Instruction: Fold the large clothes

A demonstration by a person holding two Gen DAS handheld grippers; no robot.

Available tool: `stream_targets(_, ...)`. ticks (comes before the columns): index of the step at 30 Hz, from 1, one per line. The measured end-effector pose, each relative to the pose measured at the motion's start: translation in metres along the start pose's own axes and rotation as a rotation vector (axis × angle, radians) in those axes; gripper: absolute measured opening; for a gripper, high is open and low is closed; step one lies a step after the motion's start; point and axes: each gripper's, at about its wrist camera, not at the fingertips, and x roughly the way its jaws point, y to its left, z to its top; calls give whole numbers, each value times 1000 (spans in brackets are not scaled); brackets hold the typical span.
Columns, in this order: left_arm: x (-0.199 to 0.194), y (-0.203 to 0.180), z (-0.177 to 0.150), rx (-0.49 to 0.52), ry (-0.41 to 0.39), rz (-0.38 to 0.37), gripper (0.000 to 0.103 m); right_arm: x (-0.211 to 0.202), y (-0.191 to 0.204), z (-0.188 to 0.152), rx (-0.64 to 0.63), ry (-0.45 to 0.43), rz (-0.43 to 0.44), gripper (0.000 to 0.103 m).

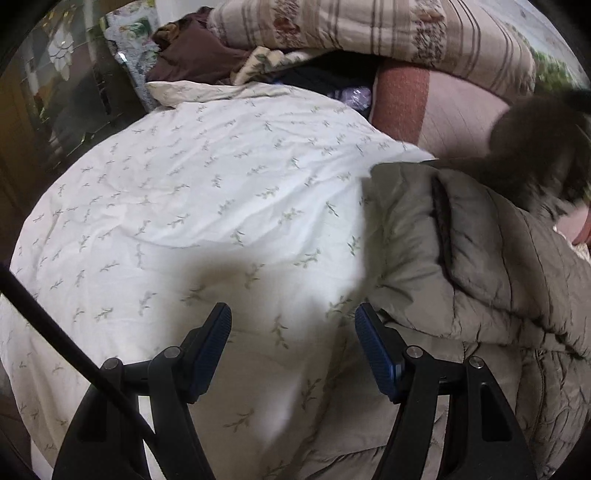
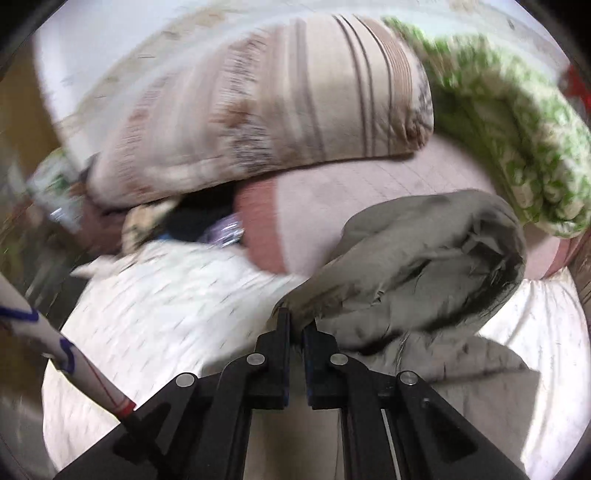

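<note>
1. At the far left of the left wrist view, a dark room with wooden furniture [image 1: 22, 122] lies beyond the edge of the bed.
2. A white duvet [image 1: 192, 206] printed with small green sprigs covers most of the bed and carries everything else in the foreground.
3. The left gripper [image 1: 293, 317] hovers over this duvet with its blue-padded fingers [image 1: 218, 332] spread well apart; nothing is between them, only the duvet below.
4. The right finger of that gripper sits just beside the near edge of the grey-beige quilted jacket [image 1: 480, 266], which lies on the right half of the duvet, its dark-lined collar or opening turned upward.
5. A blurred dark shape [image 1: 543, 155] hangs over the jacket's far right part; what it is cannot be told.
6. Behind, a striped beige pillow or folded quilt [image 1: 369, 29] rests on top of a pink blanket [image 1: 454, 107], with brown clothing [image 1: 192, 55] heaped to its left.
7. In the right wrist view, which is smeared by motion, the right gripper [image 2: 297, 325] has its fingers drawn close together, pinching a fold of the jacket [image 2: 424, 266] at its near left edge.
8. The pinched part of the jacket is bunched and raised above the duvet [image 2: 166, 302], curling over on itself.
9. A green-and-white patterned blanket [image 2: 517, 129] lies at the far right, beyond the jacket.
</note>
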Motion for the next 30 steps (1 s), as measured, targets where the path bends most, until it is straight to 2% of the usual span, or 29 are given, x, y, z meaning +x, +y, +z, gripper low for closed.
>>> stream_targets(3, -6, 12, 1, -32, -10, 5, 68, -57, 3, -61, 3, -9, 88, 6)
stream_targets(5, -8, 20, 0, -58, -8, 2, 68, -67, 0, -114, 26, 0, 144, 6)
stream_targets(8, -10, 29, -1, -82, 0, -5, 68, -43, -5, -168, 69, 92, 142, 6)
stream_targets(9, -11, 31, -3, -86, 2, -6, 68, -20, -8, -186, 91, 138, 105, 6)
stream_targets(11, -14, 35, -4, -93, 3, -10, 68, 18, -13, -198, 114, 197, 49, 5)
stream_targets(14, -17, 39, -4, -96, -3, -11, 68, 61, -17, -198, 136, 257, 8, 4)
stream_targets(16, -16, 39, -4, -100, -3, -8, 68, 69, -17, -196, 137, 264, -11, 4)
stream_targets(18, -14, 41, -4, -106, 5, -16, 68, 59, -15, -195, 141, 254, -6, 5)
stream_targets(19, -13, 41, -4, -106, 11, -21, 68, 51, -13, -195, 123, 258, 2, 14)
stream_targets(20, -13, 41, -4, -106, 14, -24, 68, 41, -12, -197, 92, 261, 6, 35)
stream_targets(22, -15, 41, -3, -107, 13, -30, 68, 12, -11, -200, 34, 222, -8, 56)
stream_targets(25, -17, 40, -3, -106, 10, -41, 68, -24, -17, -193, -32, 143, -75, 58)
stream_targets(27, -18, 38, -4, -104, 8, -46, 68, -43, -27, -175, -83, 51, -196, 73)
stream_targets(28, -18, 37, -5, -100, 8, -45, 68, -45, -29, -168, -99, 24, -234, 88)
stream_targets(29, -18, 34, -5, -90, 9, -43, 68, -43, -31, -158, -118, -11, -285, 95)
stream_targets(30, -17, 33, -5, -84, 10, -41, 68, -36, -35, -145, -145, -38, -346, 95)
